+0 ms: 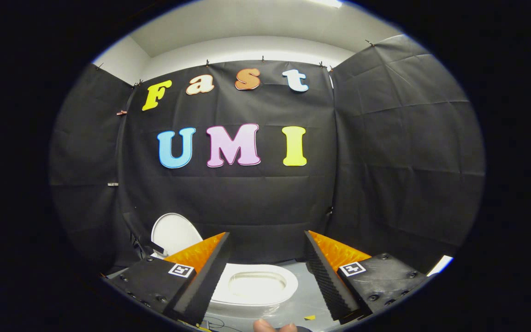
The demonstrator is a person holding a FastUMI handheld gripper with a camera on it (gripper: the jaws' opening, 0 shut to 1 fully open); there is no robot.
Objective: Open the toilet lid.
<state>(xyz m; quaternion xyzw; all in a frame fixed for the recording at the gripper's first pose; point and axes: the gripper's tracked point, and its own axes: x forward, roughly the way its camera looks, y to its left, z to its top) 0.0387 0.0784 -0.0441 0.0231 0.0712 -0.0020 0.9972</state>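
Fingers of the gripper (265, 272) are seen spread wide apart, nothing pinched between them; their inner faces are ribbed with fine ridges, and each wedge-shaped finger is seated on a blocky base that carries a small square printed marker. Between and just beyond the fingers, down on the grey floor (309, 295), the toilet (256, 288) is seen from above: a smooth, glossy white oval seat around an open bowl. The toilet lid (173, 233) is already raised, a rounded white panel standing upright at the far side of the seat, partly hidden behind the left finger, with a dark folding frame (134, 235) just beside it. Black cloth (385, 161), creased and matte, is hung as the booth's wall on three sides and is pinned along its upper edge, with a pale plain ceiling (247, 23) above. At the near edge of the floor, below the fingers, a fingertip of the person's hand (265, 326) is glimpsed, and a small yellow scrap (309, 317) is lying near the right finger.
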